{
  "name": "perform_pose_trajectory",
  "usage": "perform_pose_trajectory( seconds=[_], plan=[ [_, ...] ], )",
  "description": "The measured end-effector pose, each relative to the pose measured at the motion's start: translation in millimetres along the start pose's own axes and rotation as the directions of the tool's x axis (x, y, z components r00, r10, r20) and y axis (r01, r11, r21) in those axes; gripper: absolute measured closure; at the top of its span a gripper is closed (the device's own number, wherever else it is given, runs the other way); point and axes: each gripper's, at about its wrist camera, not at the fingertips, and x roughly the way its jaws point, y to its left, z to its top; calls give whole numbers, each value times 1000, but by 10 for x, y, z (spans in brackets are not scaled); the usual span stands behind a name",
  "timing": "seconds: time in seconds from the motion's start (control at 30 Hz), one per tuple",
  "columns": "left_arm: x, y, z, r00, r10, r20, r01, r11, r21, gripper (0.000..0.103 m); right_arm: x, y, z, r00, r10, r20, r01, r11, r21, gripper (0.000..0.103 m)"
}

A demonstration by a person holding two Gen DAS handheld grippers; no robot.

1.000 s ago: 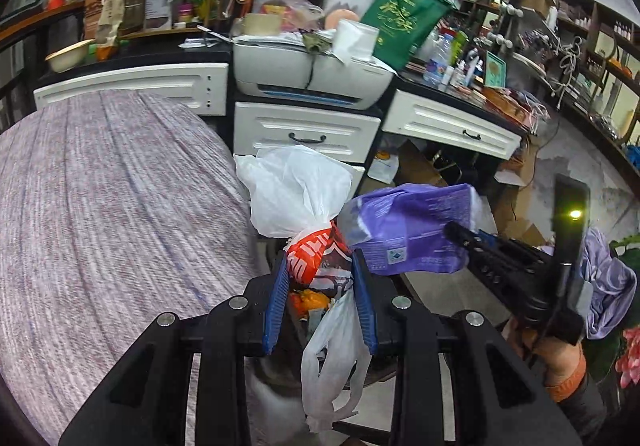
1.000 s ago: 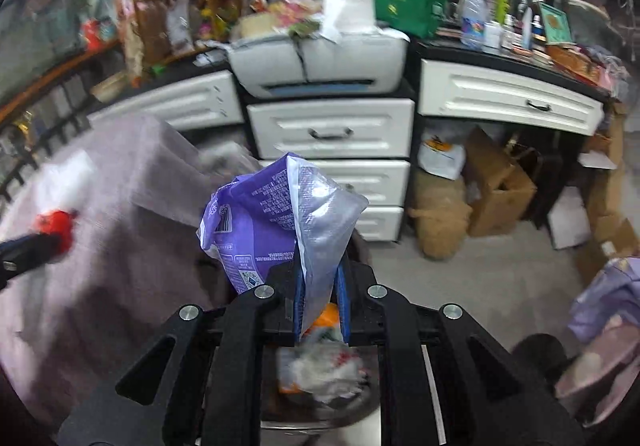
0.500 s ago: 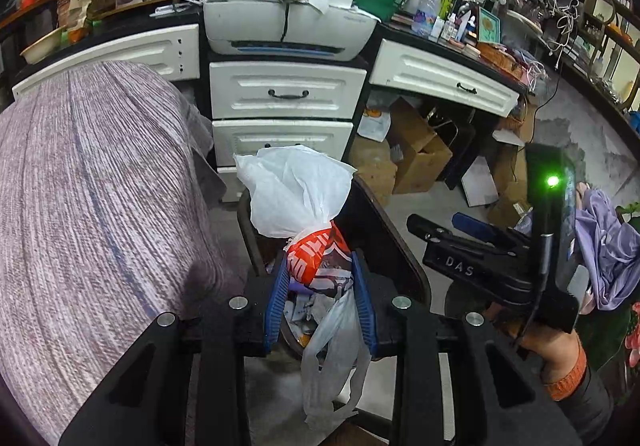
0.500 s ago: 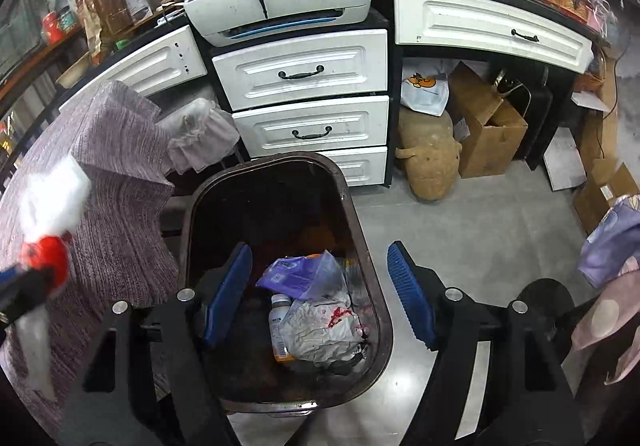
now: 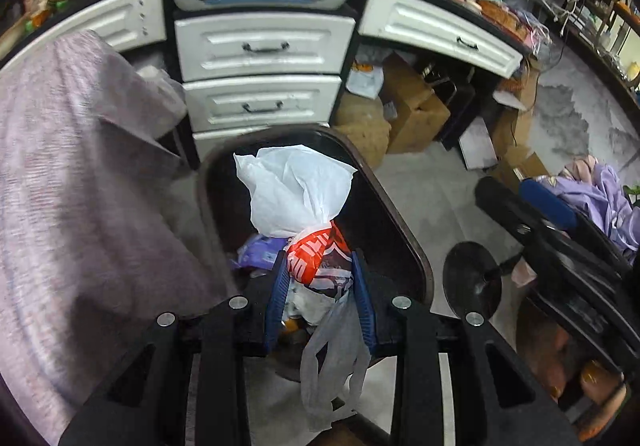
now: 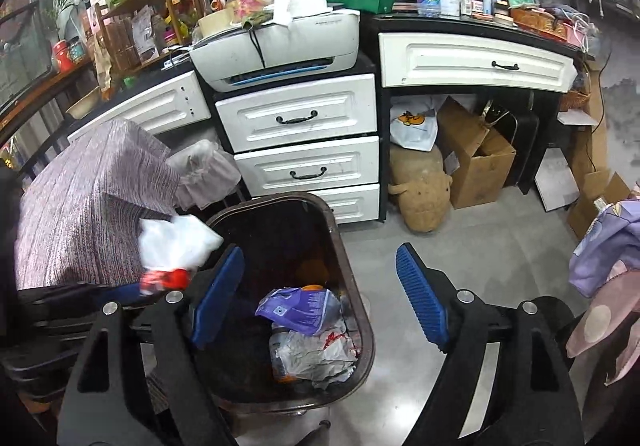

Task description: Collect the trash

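Note:
My left gripper point(image 5: 320, 258) is shut on a knotted white plastic bag point(image 5: 294, 197) with red print, and holds it over the dark brown trash bin point(image 5: 400, 230). The bag's loose handles hang down between the fingers. A purple packet point(image 6: 298, 310) lies inside the bin point(image 6: 340, 242) on crumpled white wrappers. My right gripper point(image 6: 320, 252) hovers above the bin with its jaws opening wide and nothing between them. It also shows at the right of the left wrist view, the right gripper point(image 5: 520, 197). In the right wrist view the bag point(image 6: 176, 242) is blurred at the bin's left rim.
White drawers point(image 6: 298, 119) with a printer point(image 6: 280, 49) on top stand behind the bin. A plush toy point(image 6: 420, 189) and cardboard boxes point(image 6: 476, 157) lie under the desk. Striped mauve cloth point(image 5: 72, 173) fills the left. A black stool base point(image 5: 472, 282) and lilac clothes point(image 5: 592, 185) are on the right.
My right gripper has opened and the purple packet has dropped into the bin. My left gripper has come down over the bin with the bag still in it.

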Motion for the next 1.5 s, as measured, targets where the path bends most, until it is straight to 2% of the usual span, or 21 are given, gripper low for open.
perform_pose_trajectory(
  seconds=[0.23, 0.3, 0.43, 0.57, 0.73, 0.93, 1.1, 1.27, 1.4, 1.5],
  plan=[
    [178, -53, -7, 999, 11, -35, -11, 1000, 7, 71, -89, -101, -60, 1000, -15, 13, 15, 1000, 15, 24],
    [196, -62, -2, 999, 12, -40, -11, 1000, 10, 66, -96, -119, -77, 1000, -16, 13, 16, 1000, 22, 24],
    [164, -59, -21, 1000, 12, -26, -12, 1000, 10, 32, -115, -136, -85, 1000, -15, 13, 15, 999, 33, 24],
    [52, -59, -57, 1000, 2, 5, -2, 1000, 6, 23, -147, -139, -82, 1000, -16, 21, 15, 999, 41, 22],
    [-141, -111, -139, 999, -9, 47, 8, 1000, 12, 17, -224, -133, -63, 999, -23, 37, 22, 999, 40, 19],
    [-533, -182, -222, 990, -10, 142, 7, 1000, 20, 9, -409, -112, -45, 998, -11, 68, 8, 999, 45, 15],
    [-979, -156, -330, 962, 30, 272, -31, 1000, -1, 6, -691, -57, 4, 992, 24, 123, -32, 997, 68, 10],
    [-1450, -71, -507, 919, 88, 385, -75, 996, -47, 6, -1050, 116, 30, 977, 81, 197, -95, 993, 64, 6],
    [-1819, -12, -680, 873, 165, 460, -150, 986, -69, 6, -1323, 350, -35, 961, 132, 245, -139, 990, 14, 6],
    [-2127, 38, -849, 829, 221, 514, -204, 975, -90, 6, -1509, 579, -133, 950, 169, 262, -164, 986, -41, 6]
  ],
)
